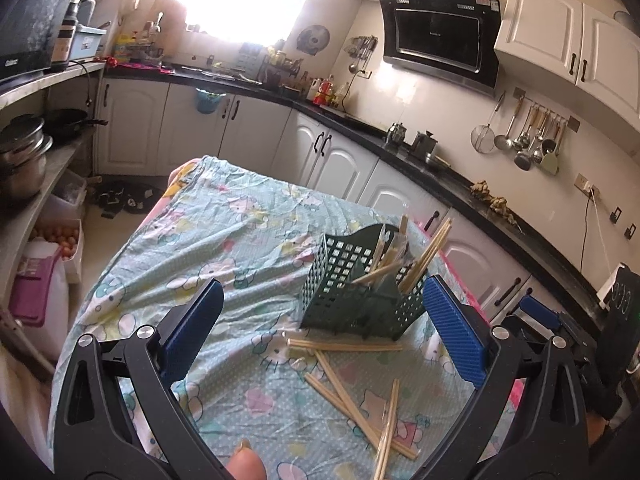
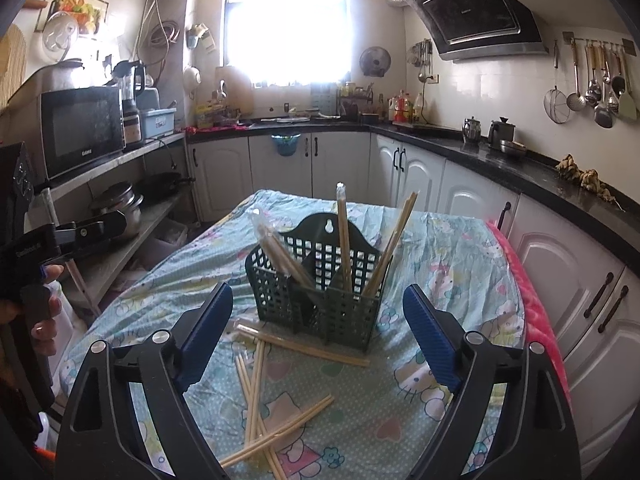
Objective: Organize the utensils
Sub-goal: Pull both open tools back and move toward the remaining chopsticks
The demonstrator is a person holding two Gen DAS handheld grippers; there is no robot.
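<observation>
Where the patterned cloth (image 2: 440,248) covers the table, we find the dark green utensil basket (image 2: 320,304) standing upright a little above centre frame in the right wrist view, its tall back panel toward the window (image 2: 286,20)

Standing chopsticks (image 2: 343,236) lean in its compartments: one wrapped bundle tilts left, one stands near vertical at the middle, several slant right. We cannot tell exactly which compartment holds which

Loose chopsticks (image 2: 256,392) lie scattered and crossing on the cloth in front of the basket, lower centre of the frame; one pair lies just at the basket's foot, whether touching we cannot tell

Right gripper (image 2: 318,332): blue pads spread wide to either side of the lower frame, nothing between them but cloth, loose sticks and the basket's near corner farther off. Jaws not pressing on anything

Left gripper (image 1: 324,328): also wide apart, empty. From this view the basket sits right of centre, close to the right blue pad (image 1: 456,332), and loose sticks run down to the bottom edge. A fingertip (image 1: 246,464) shows at bottom centre

At left edge of the right wrist view, a hand (image 2: 44,312) grips the other tool's black handle

Farther out: white cabinets (image 2: 344,164) under a dark counter (image 2: 500,160), microwave (image 2: 82,132) on the left shelf, range hood (image 2: 484,16) upper right, ladles on a wall rail (image 2: 592,80) at right edge
</observation>
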